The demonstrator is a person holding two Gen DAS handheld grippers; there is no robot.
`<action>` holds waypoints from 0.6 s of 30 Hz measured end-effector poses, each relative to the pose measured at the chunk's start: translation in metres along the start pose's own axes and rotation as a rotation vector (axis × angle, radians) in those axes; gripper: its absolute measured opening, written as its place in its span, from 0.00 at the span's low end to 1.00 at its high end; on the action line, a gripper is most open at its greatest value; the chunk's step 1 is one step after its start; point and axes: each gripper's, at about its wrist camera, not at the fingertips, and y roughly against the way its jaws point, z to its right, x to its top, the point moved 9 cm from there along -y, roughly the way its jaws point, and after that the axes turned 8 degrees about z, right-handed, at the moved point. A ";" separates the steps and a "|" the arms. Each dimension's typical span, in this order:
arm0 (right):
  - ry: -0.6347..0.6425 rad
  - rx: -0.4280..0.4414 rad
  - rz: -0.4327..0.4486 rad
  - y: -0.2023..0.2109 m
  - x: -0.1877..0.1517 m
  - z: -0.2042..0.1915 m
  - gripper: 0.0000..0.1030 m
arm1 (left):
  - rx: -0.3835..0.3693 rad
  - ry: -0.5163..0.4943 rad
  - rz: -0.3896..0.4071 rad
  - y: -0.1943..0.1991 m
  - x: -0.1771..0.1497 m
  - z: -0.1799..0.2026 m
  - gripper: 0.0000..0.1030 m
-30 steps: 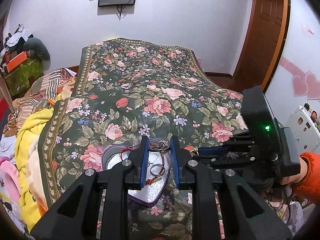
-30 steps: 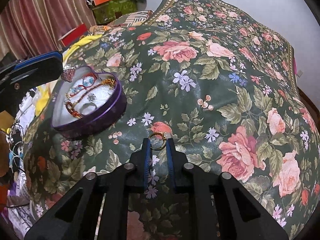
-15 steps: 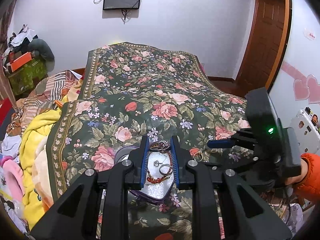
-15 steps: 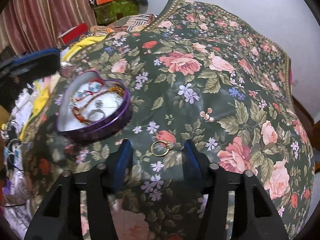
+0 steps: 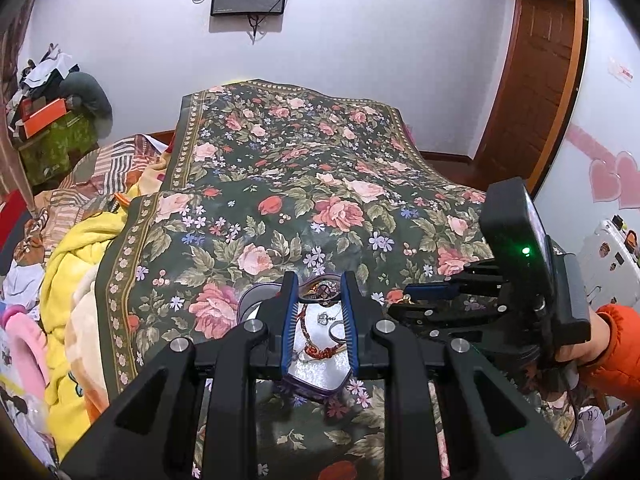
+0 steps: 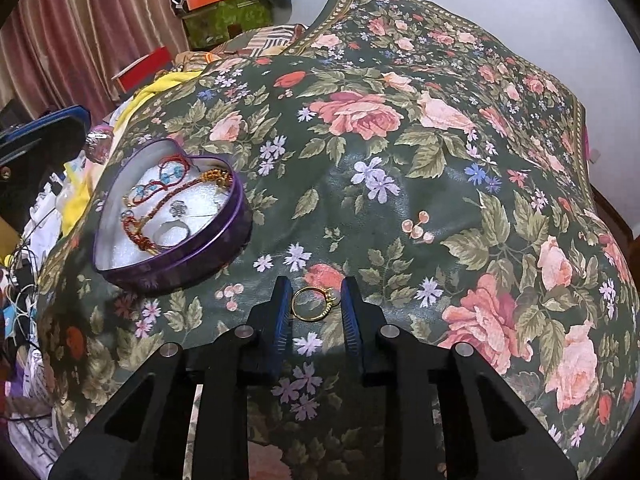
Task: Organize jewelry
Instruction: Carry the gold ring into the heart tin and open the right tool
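Nearest in the right wrist view, the right gripper (image 6: pixel 315 307) has just been closing its jaws around the gold ring (image 6: pixel 314 303), which lies flat on the floral bedspread (image 6: pixel 400 184); the pads flank the ring without clearly pressing it. The step in hand looks like picking it up. Next, it needs a firm pinch, then a lift left and farther to the heart-shaped tin (image 6: pixel 176 272). Over that tin, the left gripper (image 5: pixel 319 293) pinches a dark beaded piece (image 5: pixel 320 291).
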 end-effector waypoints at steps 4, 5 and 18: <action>0.001 0.003 0.053 0.013 0.012 -0.006 0.22 | 0.011 0.004 0.004 0.002 0.001 -0.006 0.20; 0.002 0.009 0.069 0.018 0.016 -0.008 0.22 | 0.015 0.006 0.006 0.003 0.001 -0.008 0.20; 0.028 0.123 0.133 0.018 0.046 -0.056 0.22 | 0.016 0.051 -0.016 -0.004 -0.006 -0.024 0.19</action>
